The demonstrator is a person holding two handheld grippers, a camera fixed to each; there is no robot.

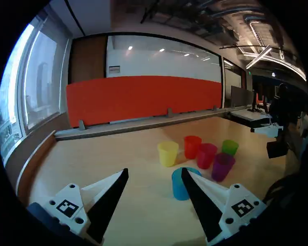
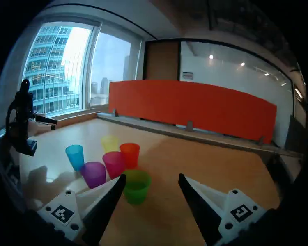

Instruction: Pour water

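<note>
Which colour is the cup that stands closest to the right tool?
Green. The cup shows best in the right gripper view.

Light wood tabletop (image 1: 125,156), bare grain, running back to a grey rail (image 1: 133,123). Orange divider panel (image 1: 141,98) stands upright along that rail, held by small grey brackets (image 1: 82,125). Behind the divider: white glossy wall (image 1: 162,57) reflecting ceiling spots, with a small sign (image 1: 114,69) too small to read. Brown wood panel (image 1: 87,59) just beside the white wall. Tall windows (image 2: 59,69) along the side; glass high-rise towers (image 2: 51,65) outside, daylight. Overhead, exposed pipes (image 1: 219,20) and a linear light strip (image 1: 258,57).
</note>
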